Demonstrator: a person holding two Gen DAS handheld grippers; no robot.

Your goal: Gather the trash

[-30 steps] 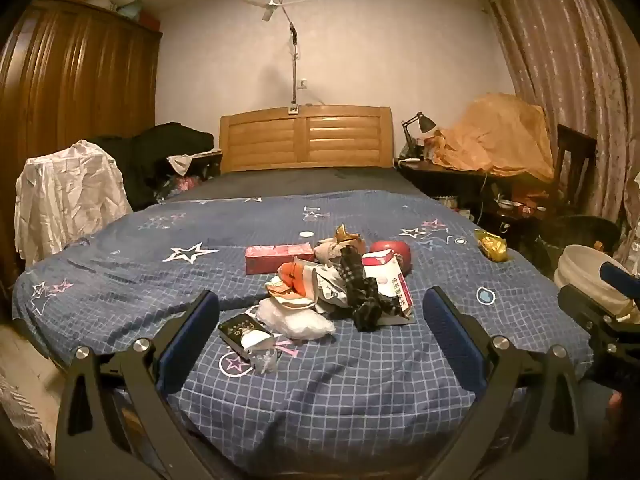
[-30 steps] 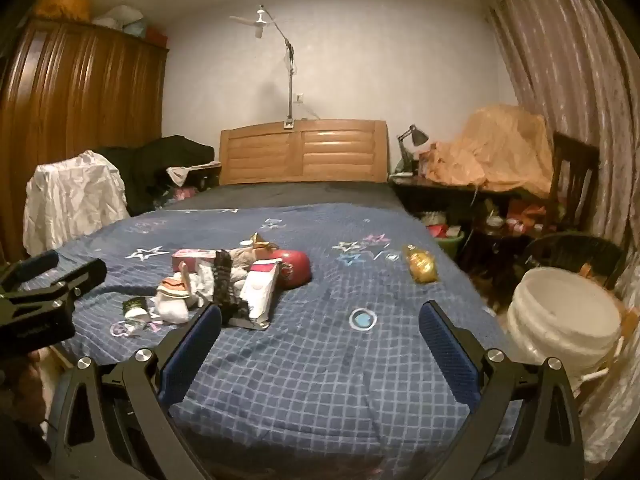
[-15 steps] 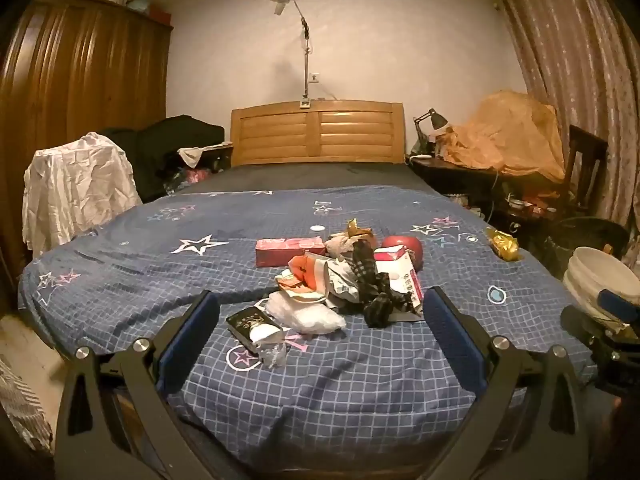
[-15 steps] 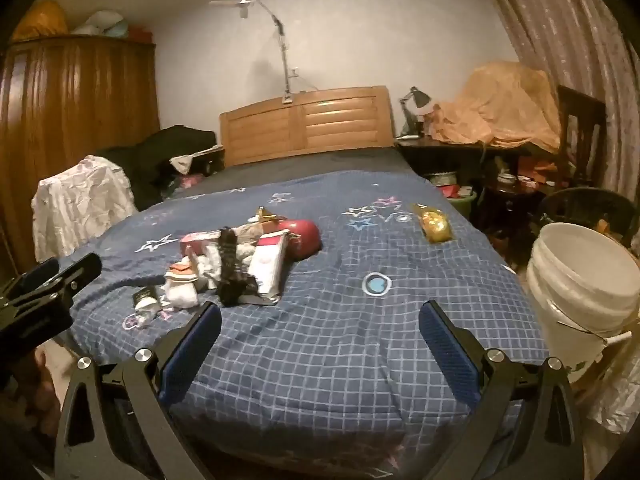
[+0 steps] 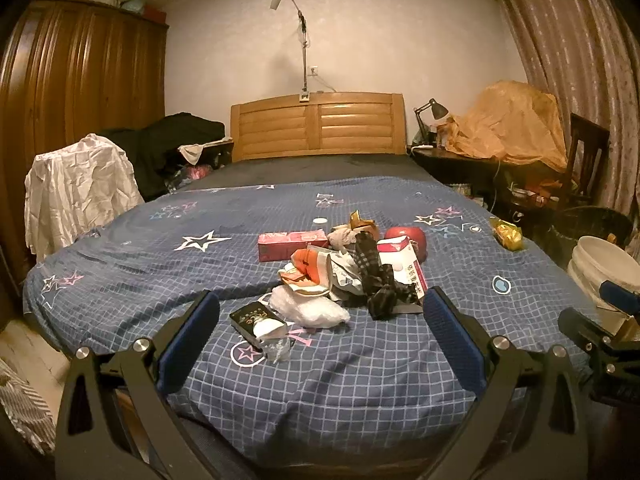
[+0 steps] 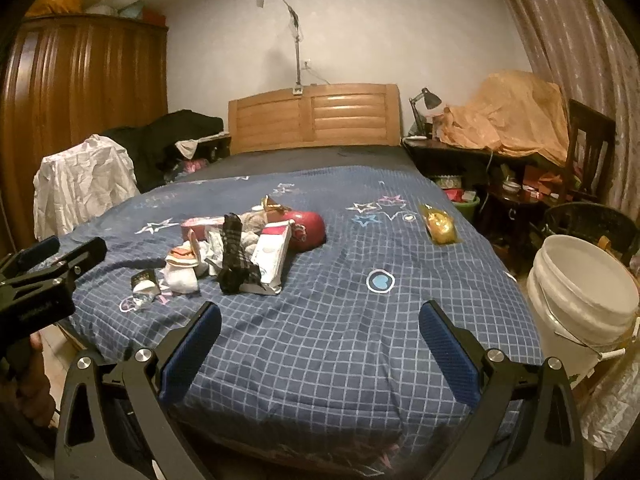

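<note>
Change: over the last second we have drawn both views nearer the blue checked star-print bedspread (image 5: 168, 252); nothing has been picked up yet.
Left gripper (image 5: 320, 322): jaws spread wide, empty, facing the heap.
Right gripper (image 6: 320, 330): likewise gaping, empty.
Trash: mixed heap of wrappers, cartons and dark cloth (image 5: 344, 268) mid-bed; gold foil packet (image 6: 439, 224) lies apart.
Container: white plastic bucket (image 6: 580, 308) beside the bed; its inside is hidden from us.

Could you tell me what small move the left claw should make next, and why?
Probably ease the left claw forward and down toward the black box, the nearest piece of the trash pile. Both claws are open and empty, short of the bed.
</note>
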